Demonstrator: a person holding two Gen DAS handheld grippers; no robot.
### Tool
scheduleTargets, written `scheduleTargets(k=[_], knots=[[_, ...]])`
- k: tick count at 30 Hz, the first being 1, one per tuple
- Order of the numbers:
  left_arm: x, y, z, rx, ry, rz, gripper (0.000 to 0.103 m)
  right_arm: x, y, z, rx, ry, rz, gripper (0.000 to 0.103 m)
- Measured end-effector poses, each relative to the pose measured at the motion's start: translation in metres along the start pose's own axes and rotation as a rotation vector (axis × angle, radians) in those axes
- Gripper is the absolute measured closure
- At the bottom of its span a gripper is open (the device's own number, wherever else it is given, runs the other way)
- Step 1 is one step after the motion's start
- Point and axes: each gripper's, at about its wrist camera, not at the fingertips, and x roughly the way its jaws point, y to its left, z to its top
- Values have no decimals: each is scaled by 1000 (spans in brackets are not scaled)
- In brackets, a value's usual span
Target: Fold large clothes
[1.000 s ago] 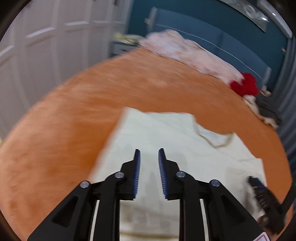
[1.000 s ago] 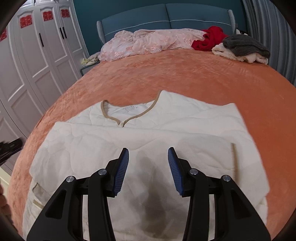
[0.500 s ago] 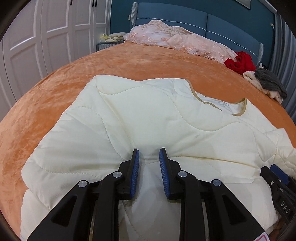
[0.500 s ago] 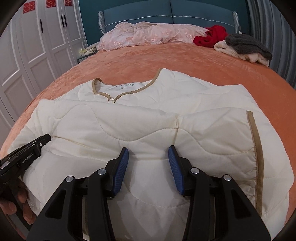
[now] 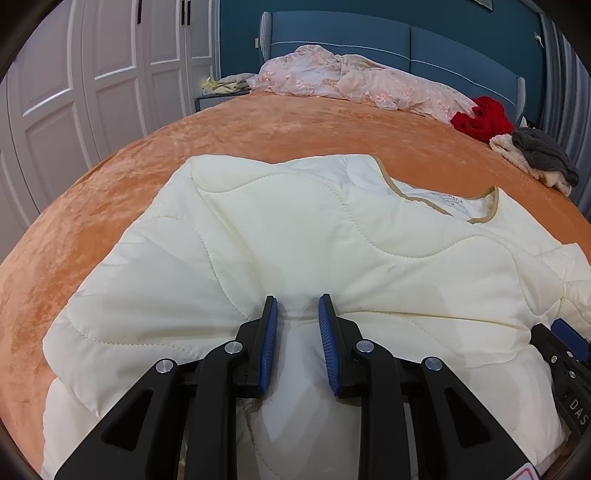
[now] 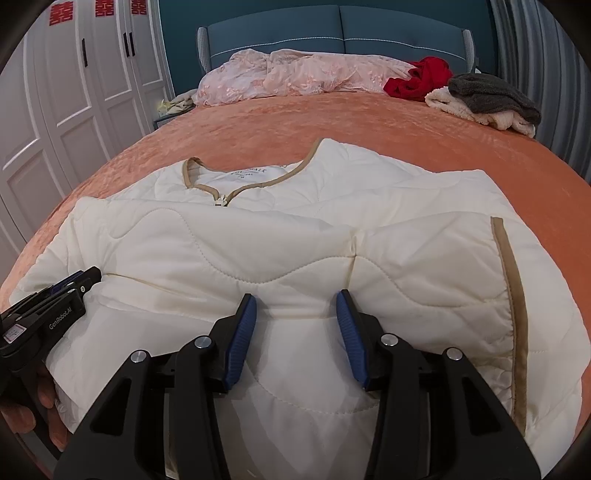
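Left tool [image 5: 295, 310]: blue pads parted by a narrow gap, tips resting on a raised fold of the cream quilted jacket [image 5: 332, 236]; whether the pads pinch the fabric cannot be told. Right tool [image 6: 297, 306]: pads set wider apart, tips likewise at a ridge of the same jacket, with fabric bulging between them; grip also cannot be told.

Jacket: spread on the orange bedspread [image 5: 258, 129], directly ahead of and beneath both tools, collar at the far side, tan trim along neckline and one edge.

Beyond the tools, at the bed's head: pink lace garment [image 6: 295, 74], red garment [image 6: 417, 79], grey-and-cream pile [image 6: 487, 99], blue headboard [image 6: 332, 26].

Containers: none visible in either view.

Right view only: zip pull at the collar [image 6: 221, 202], tan strip down the jacket's right edge, red paper cuttings on the wardrobe doors [image 6: 96, 7], fingers of the hand [image 6: 40, 402] holding the left tool.

Left view only: jacket's rounded left shoulder, right tool's tip at far right edge.
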Motion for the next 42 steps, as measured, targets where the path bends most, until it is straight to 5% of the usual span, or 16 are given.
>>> scheduleTargets(k=[9,14,18,20,25,33,34,36,37,42], knots=[[-1,-4,1,12,5,15,79,0,0,0,6,4,8,59],[-16,23,23,-77,69,-143,66,-19,-3,21,40,14,53,52],[-35,52,65,-71,-9,-137,64,-30,16,60,9,-36,153,45],[-30,66,89,-96,-17,-125,63,-15,41,88,-46,-33,191,37],[27,90,131,-179,64,-106,63,59,84,136,-37,88,282,37],[88,85,104,-167,110,-67,62,157,107,131,44,271,280,35],[87,86,101,-167,90,-68,61,155,109,129,37,241,289,41],[87,84,97,-158,73,-57,60,156,113,125,22,251,372,90],[86,83,96,-155,67,-54,60,154,117,123,4,242,381,100],[84,85,92,-166,45,-59,58,142,112,120,18,148,358,102]])
